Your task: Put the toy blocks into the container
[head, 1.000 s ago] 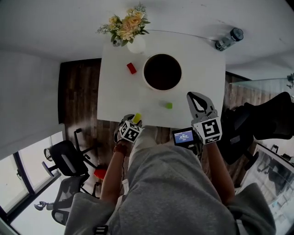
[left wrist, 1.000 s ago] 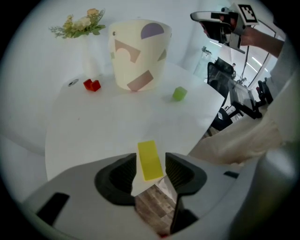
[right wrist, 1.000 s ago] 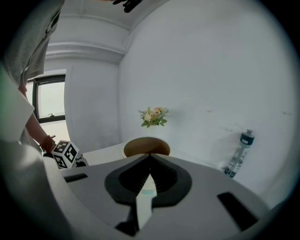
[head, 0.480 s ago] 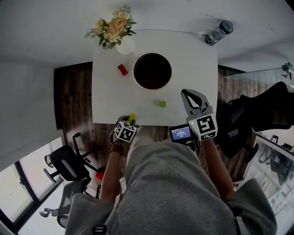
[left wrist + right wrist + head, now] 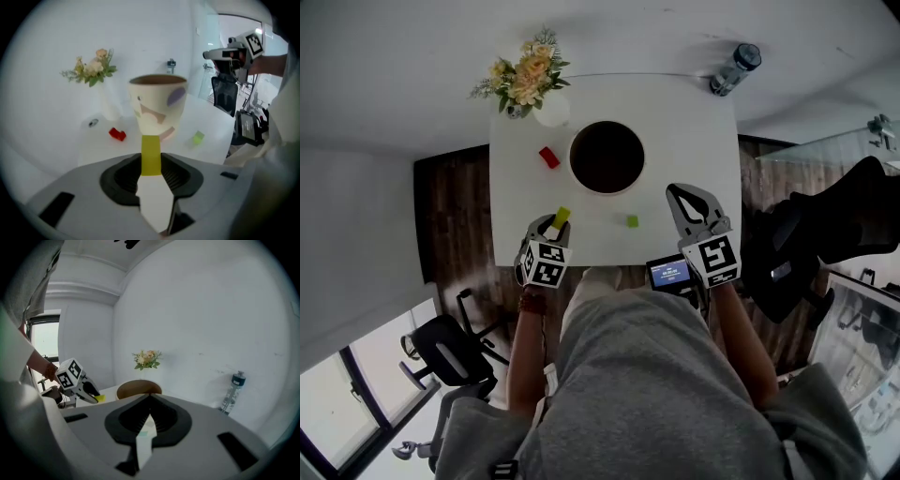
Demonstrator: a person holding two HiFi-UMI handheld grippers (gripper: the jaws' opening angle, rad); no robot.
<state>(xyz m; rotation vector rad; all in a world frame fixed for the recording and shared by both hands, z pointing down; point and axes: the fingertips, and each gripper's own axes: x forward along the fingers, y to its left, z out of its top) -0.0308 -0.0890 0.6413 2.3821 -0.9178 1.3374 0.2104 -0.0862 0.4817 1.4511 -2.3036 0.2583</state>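
White tabletop (image 5: 694, 122) lies below us; our left gripper (image 5: 549, 228), jaws just narrowed onto the slim yellow plastic block (image 5: 150, 154), should centre it above the round cream container (image 5: 157, 103) before releasing. We keep the empty, closed right gripper (image 5: 680, 199) clear.

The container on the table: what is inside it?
In the head view the container shows only a dark inside, with no block visible there. The bottom is too dark to be certain.

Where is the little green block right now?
In the head view the green block lies on the white table, just below the round container and left of the right gripper.
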